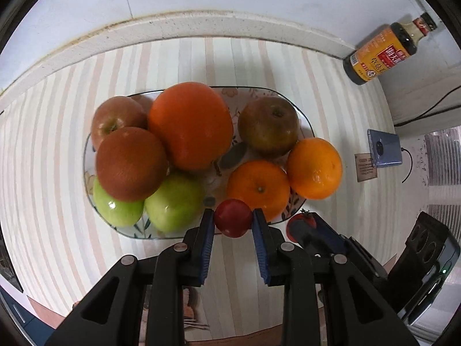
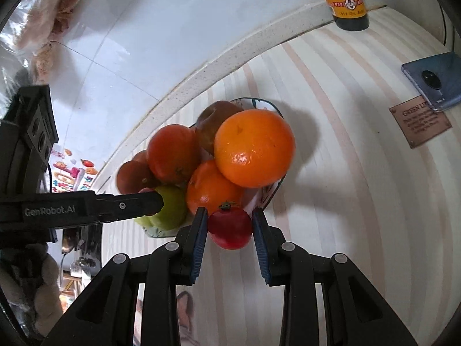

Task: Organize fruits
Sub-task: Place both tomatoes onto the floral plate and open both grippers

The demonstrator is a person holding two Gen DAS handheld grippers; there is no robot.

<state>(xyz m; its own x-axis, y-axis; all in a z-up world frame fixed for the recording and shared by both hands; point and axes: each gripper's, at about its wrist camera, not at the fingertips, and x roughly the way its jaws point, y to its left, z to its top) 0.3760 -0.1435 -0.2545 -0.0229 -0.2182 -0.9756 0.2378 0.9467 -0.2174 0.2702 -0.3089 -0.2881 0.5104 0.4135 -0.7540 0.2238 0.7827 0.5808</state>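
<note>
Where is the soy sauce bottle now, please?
The soy sauce bottle stands at the far right of the striped counter against the white wall, beyond the blue phone and right of the fruit plate.

Glossy green apples (image 1: 173,201) and dimpled, shiny oranges (image 1: 258,189) fill a glazed ceramic plate (image 1: 299,201) ahead of the left tongs (image 1: 233,223), whose matt black plastic arms carry ribbed blue pads (image 1: 208,230). Between the right tongs (image 2: 230,226) sits a smooth, glossy red tomato (image 2: 230,227). The striped worktop (image 1: 46,144) looks smooth.
</note>
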